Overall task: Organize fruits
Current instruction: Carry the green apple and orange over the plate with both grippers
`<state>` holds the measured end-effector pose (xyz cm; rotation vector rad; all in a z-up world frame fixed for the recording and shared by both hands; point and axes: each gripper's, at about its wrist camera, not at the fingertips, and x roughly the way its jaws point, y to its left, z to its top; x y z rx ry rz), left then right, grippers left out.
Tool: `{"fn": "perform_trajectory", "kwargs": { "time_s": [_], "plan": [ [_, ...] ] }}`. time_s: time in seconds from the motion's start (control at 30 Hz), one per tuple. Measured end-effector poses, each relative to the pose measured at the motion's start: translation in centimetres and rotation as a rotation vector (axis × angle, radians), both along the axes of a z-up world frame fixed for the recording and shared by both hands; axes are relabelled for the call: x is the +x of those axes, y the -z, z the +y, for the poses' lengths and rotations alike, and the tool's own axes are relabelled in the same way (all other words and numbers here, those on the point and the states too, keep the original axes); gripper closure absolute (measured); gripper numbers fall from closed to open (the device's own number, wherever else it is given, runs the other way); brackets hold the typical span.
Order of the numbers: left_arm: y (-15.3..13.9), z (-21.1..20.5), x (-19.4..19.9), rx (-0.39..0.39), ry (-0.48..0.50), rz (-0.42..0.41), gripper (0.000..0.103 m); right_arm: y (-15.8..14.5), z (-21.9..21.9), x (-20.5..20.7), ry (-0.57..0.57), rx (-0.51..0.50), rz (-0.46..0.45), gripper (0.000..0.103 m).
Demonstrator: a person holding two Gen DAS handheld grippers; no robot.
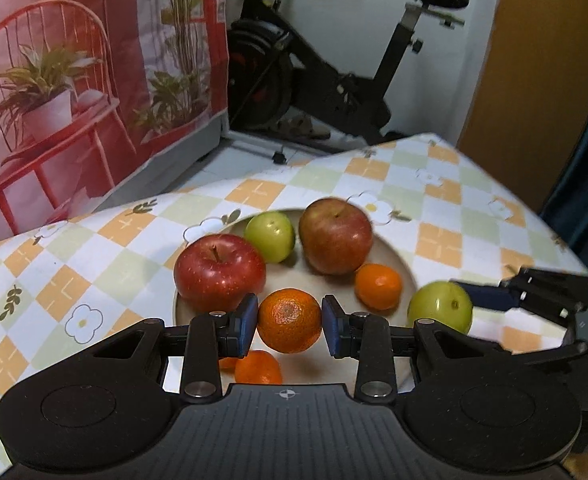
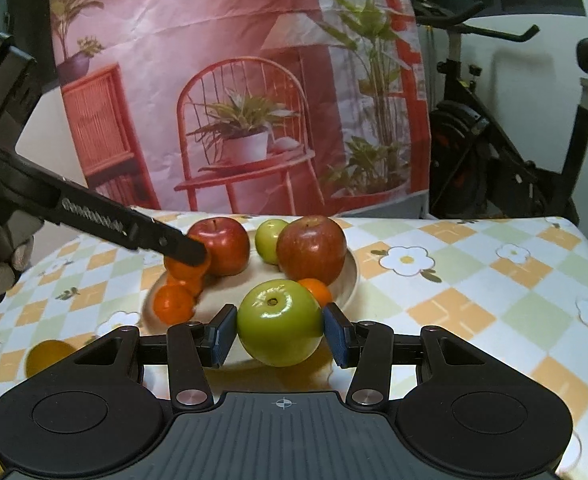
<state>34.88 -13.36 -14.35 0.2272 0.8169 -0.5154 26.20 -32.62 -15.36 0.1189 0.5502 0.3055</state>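
Between your left gripper's (image 1: pixel 290 322) blue pads sits a mandarin (image 1: pixel 289 320), clamped above the beige plate (image 1: pixel 408 268). Your right gripper (image 2: pixel 280 330) pinches a green apple (image 2: pixel 280 327) at the plate's near rim.

printed backdrop (image 2: pixel 234 92) | exercise bike (image 1: pixel 334 76) | white wall (image 1: pixel 358 28) | checked tablecloth (image 2: pixel 474 280)

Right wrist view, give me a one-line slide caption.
Right gripper holds a green apple above the plate of apples and oranges on a checkered tablecloth.
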Motion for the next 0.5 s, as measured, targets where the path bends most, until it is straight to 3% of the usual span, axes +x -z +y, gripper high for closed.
{"fn": "perform_trajectory", "kwargs": {
  "time_s": [0.5],
  "plan": [
    [2.5, -0.3, 1.9, 0.074, 0.026, 0.004, 0.066, 1.1, 2.2, 2.5, -0.089, -0.075, 0.032, 0.060]
  ]
}}
